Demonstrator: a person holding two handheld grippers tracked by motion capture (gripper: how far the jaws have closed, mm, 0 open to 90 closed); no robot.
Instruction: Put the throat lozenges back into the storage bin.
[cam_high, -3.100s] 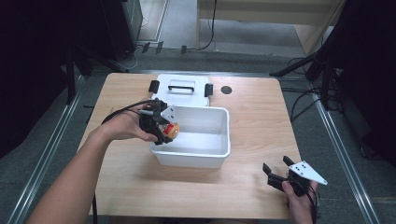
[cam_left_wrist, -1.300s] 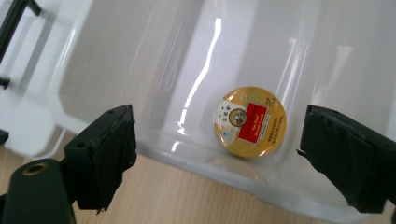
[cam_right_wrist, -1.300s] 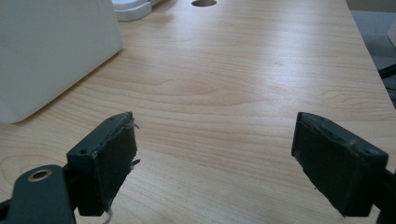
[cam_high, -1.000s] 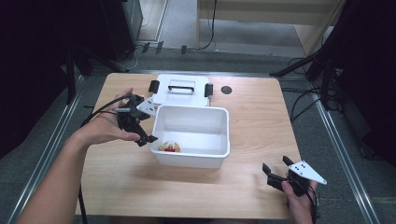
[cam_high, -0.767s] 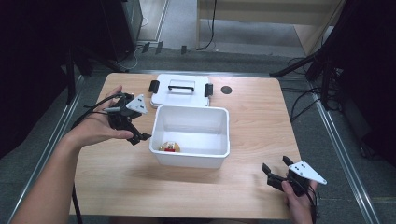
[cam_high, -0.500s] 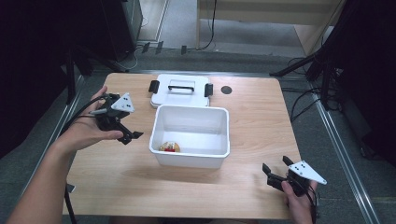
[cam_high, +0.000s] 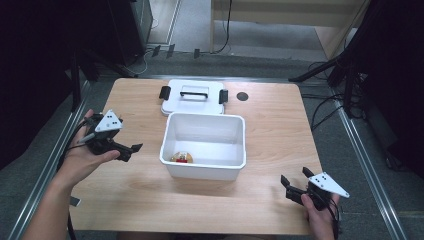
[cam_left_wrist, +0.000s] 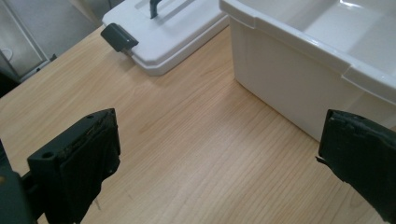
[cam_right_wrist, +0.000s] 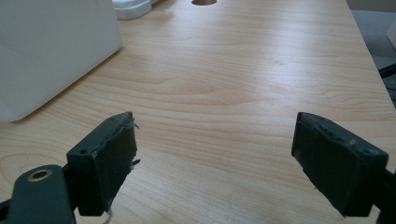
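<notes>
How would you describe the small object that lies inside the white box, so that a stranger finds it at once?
On the wooden table, find the open white box in the middle, just in front of its flat lid. The small red and yellow object lies on the box floor in the near left corner. It is the one coloured thing inside; everything around it is plain white.

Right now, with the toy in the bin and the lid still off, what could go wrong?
The lid lies against the bin's far wall, so grabbing it may nudge the bin. The left gripper hangs open close beside the bin and could clip its rim. The small toy could roll if the bin shifts.
</notes>
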